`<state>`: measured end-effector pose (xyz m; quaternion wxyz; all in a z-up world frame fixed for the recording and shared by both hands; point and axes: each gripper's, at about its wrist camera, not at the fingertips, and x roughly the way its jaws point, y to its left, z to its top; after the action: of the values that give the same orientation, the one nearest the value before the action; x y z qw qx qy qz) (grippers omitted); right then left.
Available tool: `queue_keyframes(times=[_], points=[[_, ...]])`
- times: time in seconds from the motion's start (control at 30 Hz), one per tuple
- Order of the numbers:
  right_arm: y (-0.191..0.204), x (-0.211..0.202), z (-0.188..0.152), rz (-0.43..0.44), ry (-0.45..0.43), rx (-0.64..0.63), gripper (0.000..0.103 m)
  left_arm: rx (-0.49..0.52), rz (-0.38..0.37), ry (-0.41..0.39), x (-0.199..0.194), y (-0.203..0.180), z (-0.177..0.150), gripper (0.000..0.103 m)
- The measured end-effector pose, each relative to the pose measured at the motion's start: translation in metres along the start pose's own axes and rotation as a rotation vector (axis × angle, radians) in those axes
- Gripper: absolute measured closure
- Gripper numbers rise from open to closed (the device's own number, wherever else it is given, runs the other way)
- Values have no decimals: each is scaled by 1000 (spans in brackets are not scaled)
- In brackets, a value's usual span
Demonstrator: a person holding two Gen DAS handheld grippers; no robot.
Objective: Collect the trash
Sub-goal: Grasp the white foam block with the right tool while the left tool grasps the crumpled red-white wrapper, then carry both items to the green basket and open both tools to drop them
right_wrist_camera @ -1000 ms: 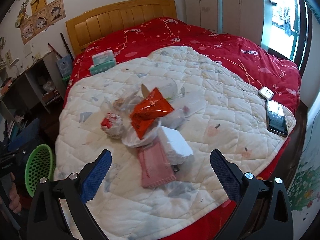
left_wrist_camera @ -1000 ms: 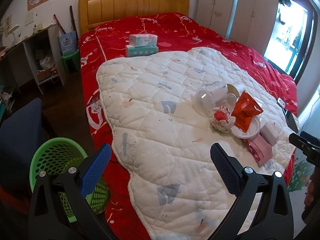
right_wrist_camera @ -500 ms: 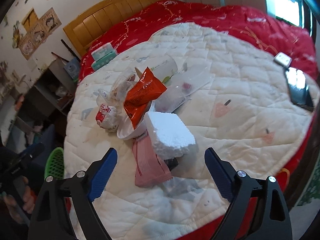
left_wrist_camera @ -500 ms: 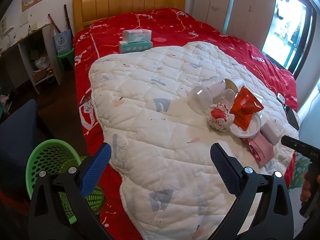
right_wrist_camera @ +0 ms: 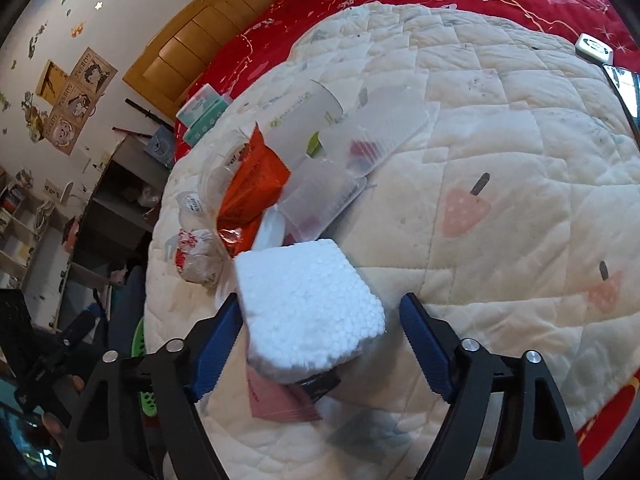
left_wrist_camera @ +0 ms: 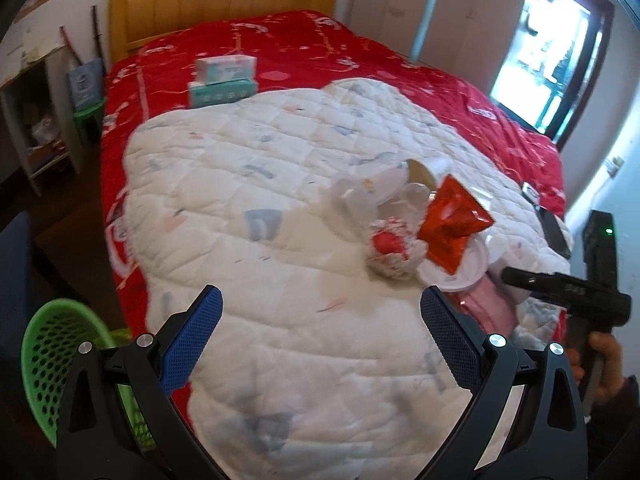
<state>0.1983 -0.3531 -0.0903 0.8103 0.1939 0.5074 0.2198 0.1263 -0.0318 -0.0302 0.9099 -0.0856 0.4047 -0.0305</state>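
A heap of trash lies on the white quilt (left_wrist_camera: 260,240): a white foam block (right_wrist_camera: 308,312), an orange snack bag (right_wrist_camera: 252,196) (left_wrist_camera: 452,220), a crumpled red-and-white wrapper (right_wrist_camera: 196,256) (left_wrist_camera: 390,252), a pink packet (right_wrist_camera: 276,400) (left_wrist_camera: 488,308), clear plastic tubs (right_wrist_camera: 324,200) and a paper cup (right_wrist_camera: 304,116). My right gripper (right_wrist_camera: 320,304) straddles the foam block with its jaws closing. The left pad is at the block's edge, and a gap shows at the right pad. My left gripper (left_wrist_camera: 320,294) hangs open over bare quilt, left of the heap.
A green mesh basket (left_wrist_camera: 52,364) stands on the floor at the bed's near left corner. Two tissue boxes (left_wrist_camera: 224,80) sit near the wooden headboard. A phone (right_wrist_camera: 624,84) and a small white device (right_wrist_camera: 594,48) lie at the quilt's right edge. Shelves line the left wall.
My right gripper has dropped and rolled toward the foam block, and its jaws have narrowed around it. My left gripper has drifted forward over the bed, still open.
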Motion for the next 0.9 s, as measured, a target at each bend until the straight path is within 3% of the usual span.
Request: queue_keyframes(times=[0.13,0.4,0.53,0.67,0.9], points=[[-1,-4,-1,9,-9,-9,39,57,-52,13,19,-19,8,7],[3,-18,-5,-23,-52,-49,39,158,-127,81,67,-50,21,25],[7,-27,-9,-32,-70,-64,39,150,-150,133,92,-56,23,35],[12,-37,-13,-34,-91,-78,39,115,-175,167,106,-52,21,53],[32,-56,-25,-49,-131,-124,39,72,-203,120,84,-42,14,62]])
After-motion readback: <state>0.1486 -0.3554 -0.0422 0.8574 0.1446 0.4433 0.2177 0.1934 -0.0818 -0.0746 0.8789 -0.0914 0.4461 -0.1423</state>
